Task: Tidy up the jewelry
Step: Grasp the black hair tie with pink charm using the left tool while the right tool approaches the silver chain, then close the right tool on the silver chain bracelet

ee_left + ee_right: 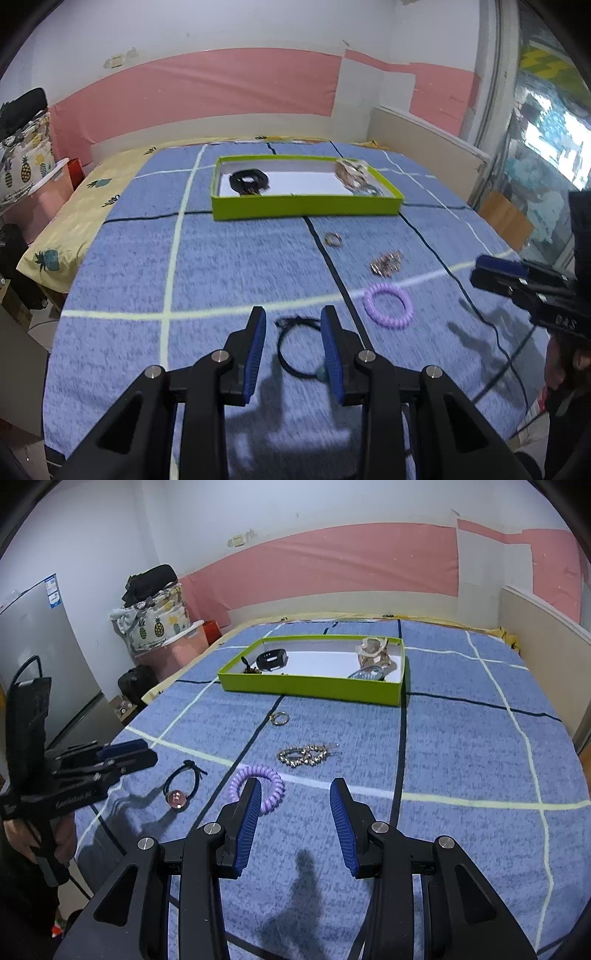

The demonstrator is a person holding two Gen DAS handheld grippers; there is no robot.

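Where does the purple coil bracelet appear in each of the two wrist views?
Left wrist view: the coil bracelet lies right of centre on the blue cloth, just right of the left claw.
Right wrist view: it lies left of centre, partly behind the left finger of the right claw.
Shared landmark: the green box further back; the bracelet lies nearer than it in both views.

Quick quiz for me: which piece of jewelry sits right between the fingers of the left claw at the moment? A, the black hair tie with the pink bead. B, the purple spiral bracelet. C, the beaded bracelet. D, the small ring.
A: in the left wrist view the black hair tie lies on the blue cloth between the open fingers of the left claw, while the purple spiral bracelet lies off to its right.
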